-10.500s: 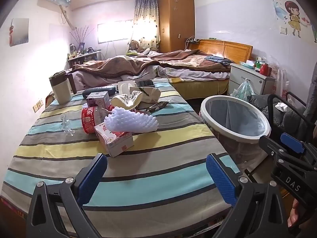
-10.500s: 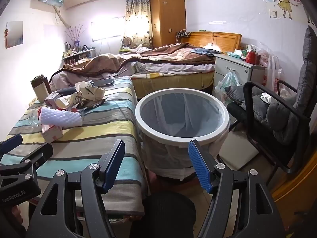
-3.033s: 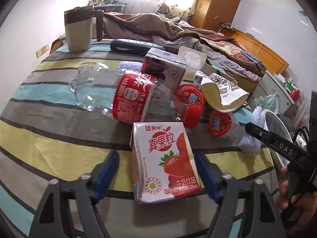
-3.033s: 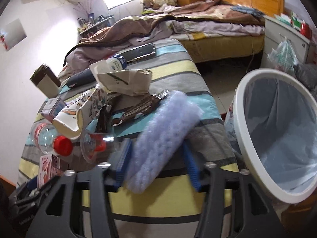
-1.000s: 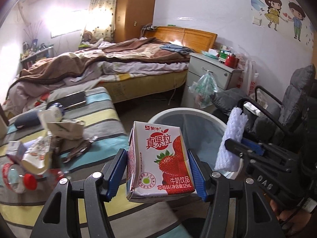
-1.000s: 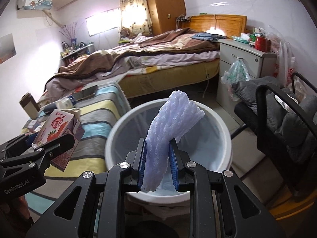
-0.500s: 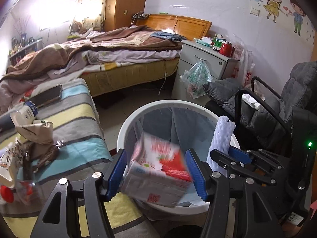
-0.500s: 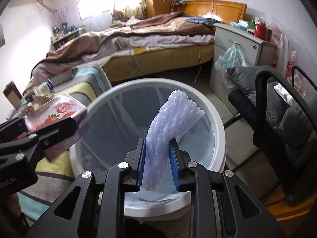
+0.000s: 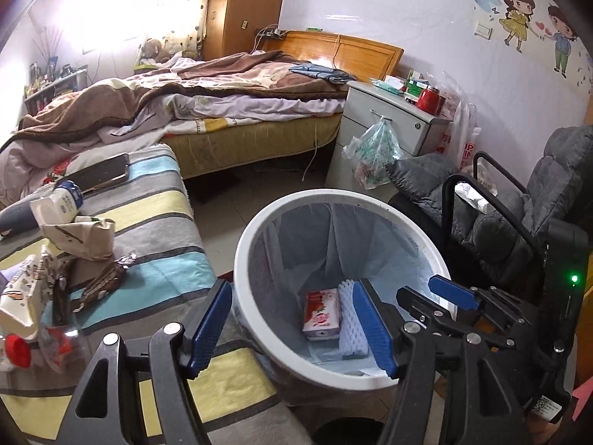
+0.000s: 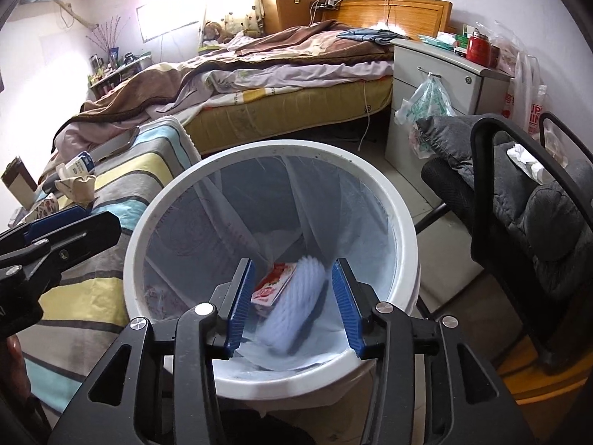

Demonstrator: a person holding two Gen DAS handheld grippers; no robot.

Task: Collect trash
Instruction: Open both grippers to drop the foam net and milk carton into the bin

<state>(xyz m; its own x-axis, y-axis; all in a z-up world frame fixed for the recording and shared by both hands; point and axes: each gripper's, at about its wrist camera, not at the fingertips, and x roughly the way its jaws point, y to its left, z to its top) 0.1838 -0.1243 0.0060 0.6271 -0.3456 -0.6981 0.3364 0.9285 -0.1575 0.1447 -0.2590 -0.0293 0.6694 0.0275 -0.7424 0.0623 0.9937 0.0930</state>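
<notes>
both sets of jaws have just been opening, nothing clamped: left gripper (image 9: 292,328), right gripper (image 10: 292,302). strawberry milk carton (image 9: 321,313) and foam sleeve (image 10: 296,296) lie in the white bin (image 9: 259,319) — carton text unreadable. left view alone shows the table trash: red-capped bottle (image 9: 16,348), wrappers (image 9: 100,285).

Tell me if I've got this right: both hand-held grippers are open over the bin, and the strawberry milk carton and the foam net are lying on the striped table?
Not quite. The carton and foam net lie inside the bin, not on the table; both wrist views show them at its bottom. The rest holds: the left hand-held gripper and the right hand-held gripper are open above the bin.
</notes>
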